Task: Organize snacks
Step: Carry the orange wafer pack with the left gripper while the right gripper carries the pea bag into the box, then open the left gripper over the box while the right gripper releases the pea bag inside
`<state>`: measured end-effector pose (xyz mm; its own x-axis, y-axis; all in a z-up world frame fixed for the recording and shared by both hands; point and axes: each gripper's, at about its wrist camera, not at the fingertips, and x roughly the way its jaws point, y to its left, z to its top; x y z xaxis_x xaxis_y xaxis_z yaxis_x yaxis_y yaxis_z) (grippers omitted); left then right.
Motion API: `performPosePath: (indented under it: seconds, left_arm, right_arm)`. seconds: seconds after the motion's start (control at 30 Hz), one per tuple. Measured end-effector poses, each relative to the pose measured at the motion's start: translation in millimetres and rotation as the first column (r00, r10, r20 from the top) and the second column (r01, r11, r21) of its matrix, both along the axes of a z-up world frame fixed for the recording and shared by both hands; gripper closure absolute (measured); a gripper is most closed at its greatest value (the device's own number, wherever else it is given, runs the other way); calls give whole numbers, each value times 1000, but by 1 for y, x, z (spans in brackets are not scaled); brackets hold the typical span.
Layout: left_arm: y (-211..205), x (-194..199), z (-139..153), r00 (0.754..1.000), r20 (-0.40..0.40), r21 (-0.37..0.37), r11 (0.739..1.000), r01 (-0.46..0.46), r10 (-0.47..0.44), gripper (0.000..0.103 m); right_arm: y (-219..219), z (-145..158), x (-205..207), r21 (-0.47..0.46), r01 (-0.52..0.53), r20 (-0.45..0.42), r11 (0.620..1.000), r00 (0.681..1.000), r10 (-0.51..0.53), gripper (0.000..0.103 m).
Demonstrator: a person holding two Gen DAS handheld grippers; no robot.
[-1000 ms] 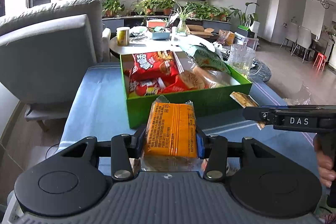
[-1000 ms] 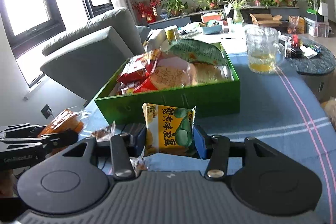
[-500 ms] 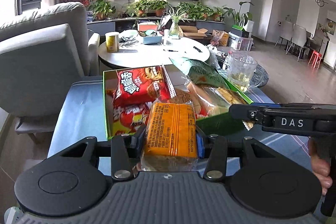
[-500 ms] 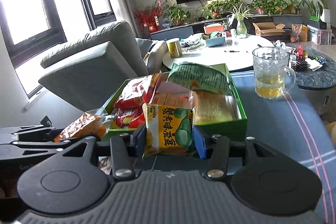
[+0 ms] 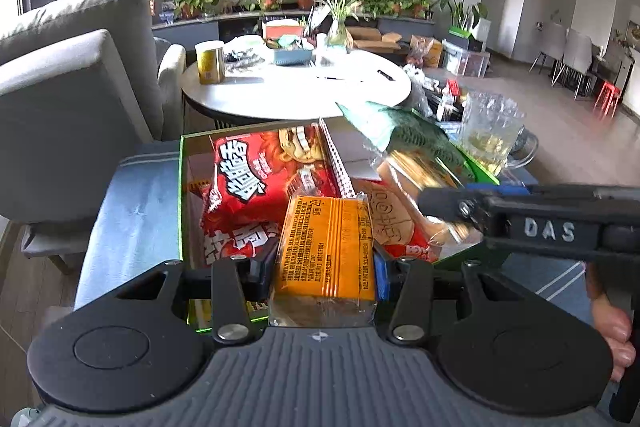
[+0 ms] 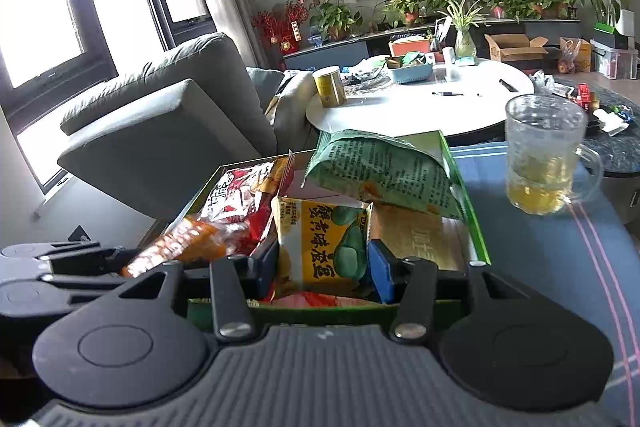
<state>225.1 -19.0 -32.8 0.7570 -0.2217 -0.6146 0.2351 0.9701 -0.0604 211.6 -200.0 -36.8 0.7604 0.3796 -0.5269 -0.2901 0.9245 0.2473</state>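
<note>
My left gripper (image 5: 325, 263) is shut on an orange snack pack (image 5: 327, 247) and holds it over the near edge of the green box (image 5: 181, 187). My right gripper (image 6: 323, 259) is shut on a yellow snack packet (image 6: 322, 241) and holds it over the same box (image 6: 466, 211). The box holds red snack bags (image 5: 256, 171), a green bag (image 6: 380, 171) leaning at the far right and flat biscuit packs (image 6: 412, 235). The right gripper shows from the side in the left wrist view (image 5: 436, 201). The left gripper with its orange pack shows in the right wrist view (image 6: 176, 247).
The box sits on a blue striped cloth (image 6: 560, 247). A glass mug (image 6: 544, 163) with yellow liquid stands right of the box. A grey armchair (image 5: 72, 99) is at the left. A round white table (image 5: 296, 91) with a yellow can stands behind the box.
Both grippers moved forward and up with their packs, from in front of the box to over its near edge. Both stayed shut.
</note>
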Motion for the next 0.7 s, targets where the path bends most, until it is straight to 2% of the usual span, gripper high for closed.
performPosePath:
  seconds: [0.33,0.6,0.7]
  left_arm:
    - [0,30,-5,1000,-11,6,1000,-20,20,61]
    - [3,47,-8,999,-1,2,999,-46,46,61]
    - [3,47,-8,999,-2,-2,999,-47,47,61]
  right_arm:
    - [10,-9,40,34,-10,-56,999,998,12,39]
    - [16,-8,55,34,-2,-57,999,998,4,39]
    - [16,-10,57,59,8,-58,998,998,-4,39]
